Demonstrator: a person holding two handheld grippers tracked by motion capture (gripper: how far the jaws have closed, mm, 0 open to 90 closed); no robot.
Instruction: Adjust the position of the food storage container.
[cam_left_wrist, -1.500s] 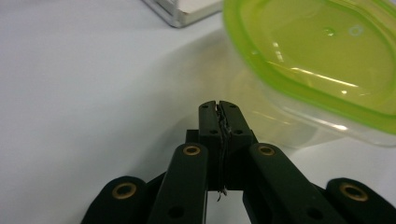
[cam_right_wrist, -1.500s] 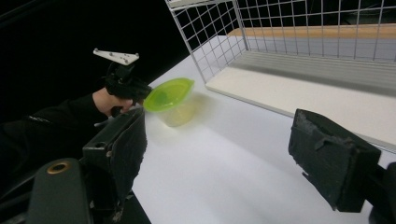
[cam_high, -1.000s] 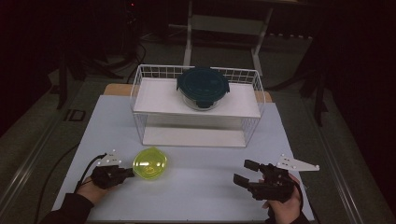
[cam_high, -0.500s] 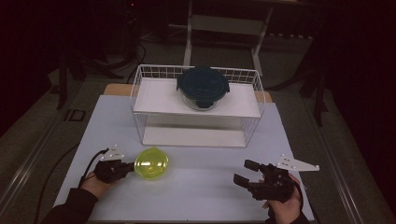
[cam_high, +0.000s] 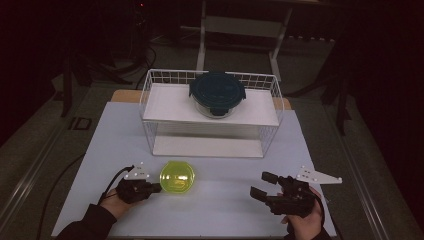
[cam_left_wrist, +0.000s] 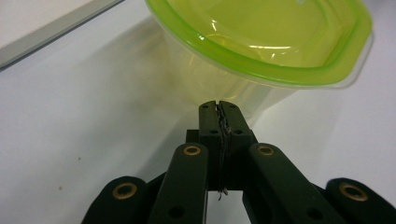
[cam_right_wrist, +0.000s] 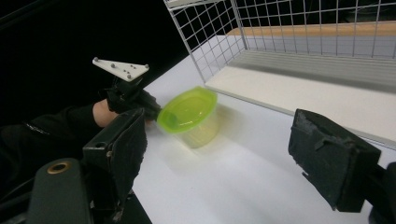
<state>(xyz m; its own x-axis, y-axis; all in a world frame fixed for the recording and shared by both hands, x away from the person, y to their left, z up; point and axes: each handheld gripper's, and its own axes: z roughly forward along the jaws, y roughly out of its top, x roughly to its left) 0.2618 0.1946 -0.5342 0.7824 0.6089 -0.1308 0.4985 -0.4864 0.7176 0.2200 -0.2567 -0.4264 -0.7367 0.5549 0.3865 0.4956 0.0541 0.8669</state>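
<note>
One container (cam_high: 177, 178) nudged right | left claw (cam_high: 156, 187) closed, empty, touching it | right claw (cam_high: 263, 184) wide open

The left gripper (cam_high: 156, 188) sits low at the near left of the high view, held by the left hand (cam_high: 117, 201), whose dark sleeve comes in from the bottom edge. Its jaws are pressed flat together, tips meeting with nothing between them, and they point level toward the middle. A cable trails off behind it and a pale three-cornered plate rides on top. In the right gripper view, this left gripper (cam_right_wrist: 154, 112) appears farther off.

The right gripper (cam_high: 264, 186) lies at the near right, gripped by the right hand (cam_high: 306, 220). Its jaws stand wide apart and hold nothing, aimed leftward and slightly away from the person. Its pale plate juts out to the right.
</note>
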